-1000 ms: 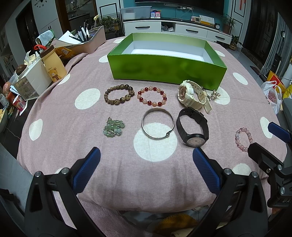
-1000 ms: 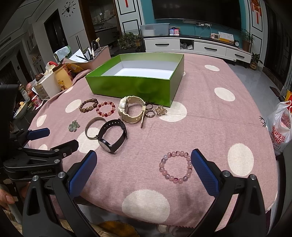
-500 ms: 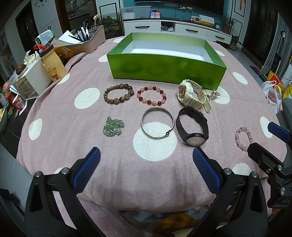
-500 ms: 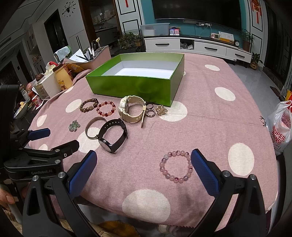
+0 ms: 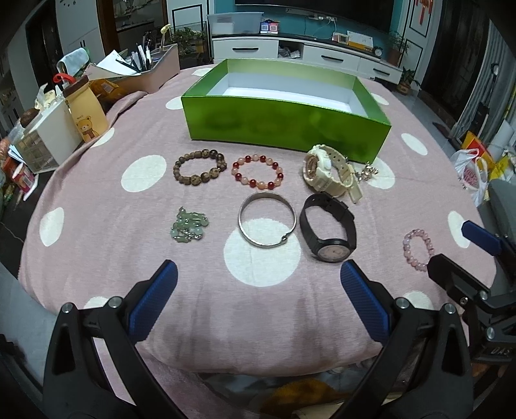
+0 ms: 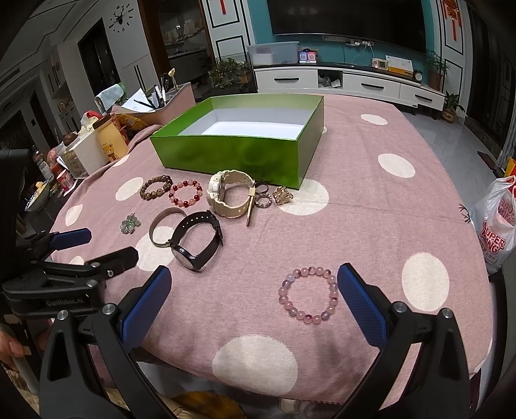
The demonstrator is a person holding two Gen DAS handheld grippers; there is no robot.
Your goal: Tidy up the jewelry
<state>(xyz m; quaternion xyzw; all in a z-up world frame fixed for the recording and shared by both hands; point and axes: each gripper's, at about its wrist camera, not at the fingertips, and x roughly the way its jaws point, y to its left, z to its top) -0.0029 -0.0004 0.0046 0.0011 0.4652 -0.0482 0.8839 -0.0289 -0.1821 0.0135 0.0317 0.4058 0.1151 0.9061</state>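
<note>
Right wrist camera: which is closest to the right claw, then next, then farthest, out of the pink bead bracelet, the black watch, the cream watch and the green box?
1. Pink bead bracelet, just ahead of the right claw, toward its right finger.
2. Black watch, farther out on the left.
3. Cream watch, beyond the black one.
4. Green box, at the back.

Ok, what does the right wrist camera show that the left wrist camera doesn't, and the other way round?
Only the right wrist view shows the two rings beside the cream watch, clear of its strap, plus the wall clock; the pink bead bracelet fills its foreground.

Only the left wrist view shows the green bead cluster and silver bangle large and unobstructed.

Both share the green box with nothing visible inside, the black watch, the brown bracelet, the red bracelet, and both open grippers, left and right.
</note>
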